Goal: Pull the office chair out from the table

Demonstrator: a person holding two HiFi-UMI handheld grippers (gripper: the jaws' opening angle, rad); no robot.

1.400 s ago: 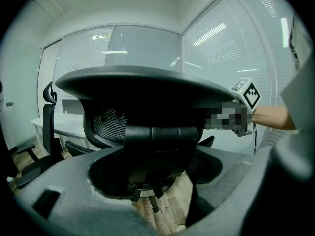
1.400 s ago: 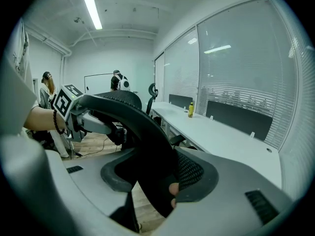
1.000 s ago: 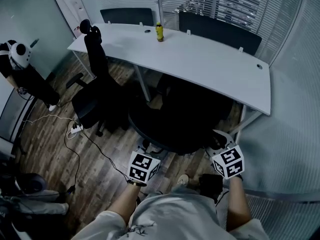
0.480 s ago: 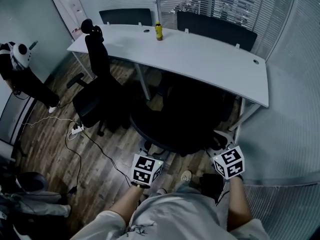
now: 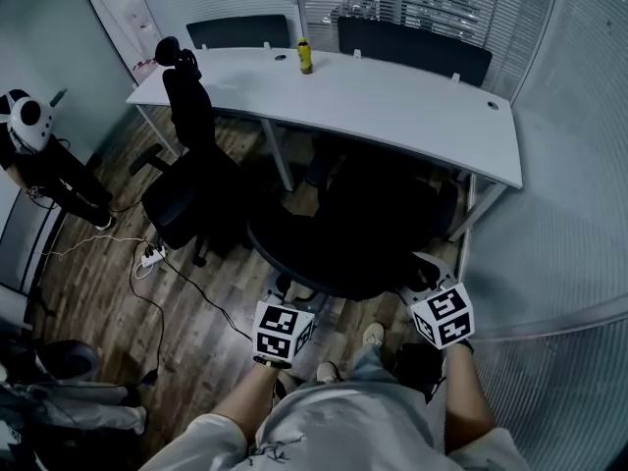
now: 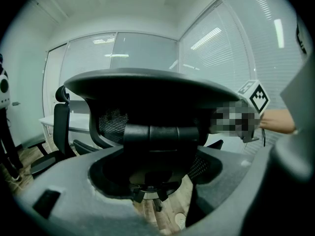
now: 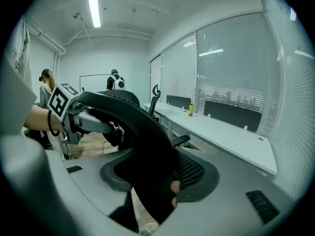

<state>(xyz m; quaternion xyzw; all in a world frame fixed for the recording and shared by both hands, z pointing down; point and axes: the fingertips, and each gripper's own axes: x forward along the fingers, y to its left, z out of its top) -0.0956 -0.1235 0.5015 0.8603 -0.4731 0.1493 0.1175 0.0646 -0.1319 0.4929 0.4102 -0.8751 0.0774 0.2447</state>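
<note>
the black office chair is seen at the centre of the head view, its seat tucked partly under the white surface that lies at 12 o'clock of it, with its back turned to the person. the curved top rim of the backrest is taken at two places: the left tongs are closed on it at about 7 o'clock of the chair and the right tongs at about 5 o'clock, the rim being clamped between the jaws in both gripper views. the rim is a hard, smooth, dark plastic band, bowed like a shallow arch; below it a black mesh panel is stretched, springy and not fit to be gripped. a five-star base is glimpsed beneath the seat, so the chair is judged to roll readily on the wooden floor though it is fairly heavy; an even pull from both sides is called for, since an uneven one would probably swivel the seat instead of moving it. the rigid rim is held to be the right hold, though its smooth face could slip if it is only lightly pinched. a second chair stands at 9 o'clock, well apart, and a yellow bottle stands on the far edge of the surface.
</note>
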